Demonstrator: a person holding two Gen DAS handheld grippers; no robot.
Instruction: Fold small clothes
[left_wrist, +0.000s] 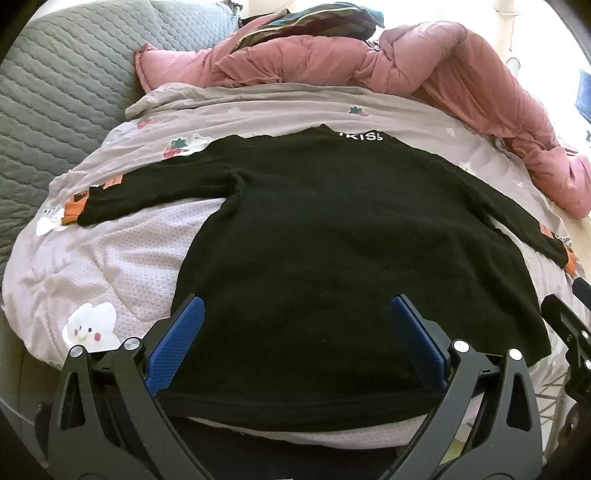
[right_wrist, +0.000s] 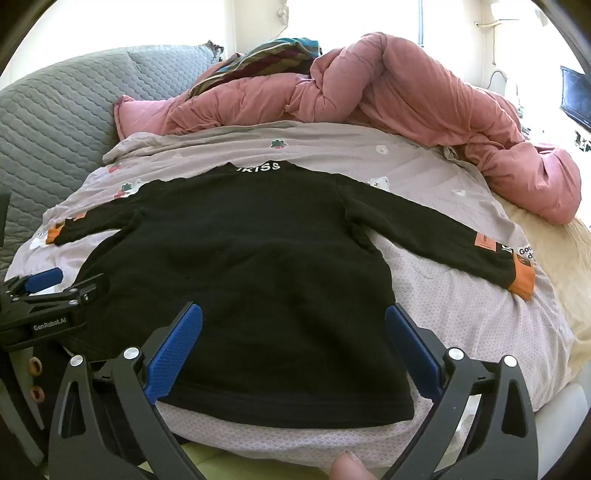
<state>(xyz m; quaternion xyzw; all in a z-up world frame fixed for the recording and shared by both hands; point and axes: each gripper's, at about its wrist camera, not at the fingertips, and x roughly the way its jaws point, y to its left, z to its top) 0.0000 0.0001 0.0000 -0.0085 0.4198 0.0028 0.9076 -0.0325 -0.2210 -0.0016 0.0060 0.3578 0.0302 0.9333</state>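
Observation:
A small black long-sleeved top (left_wrist: 332, 229) (right_wrist: 240, 258) lies flat on the bed, hem toward me, both sleeves spread out, with white letters at the collar and orange cuffs. My left gripper (left_wrist: 297, 306) hovers open over the near hem, blue pads wide apart, nothing between them. My right gripper (right_wrist: 293, 314) is likewise open above the hem's right part. In the right wrist view the left gripper (right_wrist: 48, 288) shows at the left edge; in the left wrist view part of the right gripper (left_wrist: 569, 325) shows at the right edge.
The top rests on a pale lilac printed quilt (left_wrist: 110, 266) (right_wrist: 461, 306). A crumpled pink duvet (left_wrist: 424, 66) (right_wrist: 406, 92) is heaped behind it, with striped cloth (right_wrist: 266, 55) on top. A grey quilted cover (left_wrist: 62, 85) fills the far left. A fingertip (right_wrist: 347, 469) shows at the bottom.

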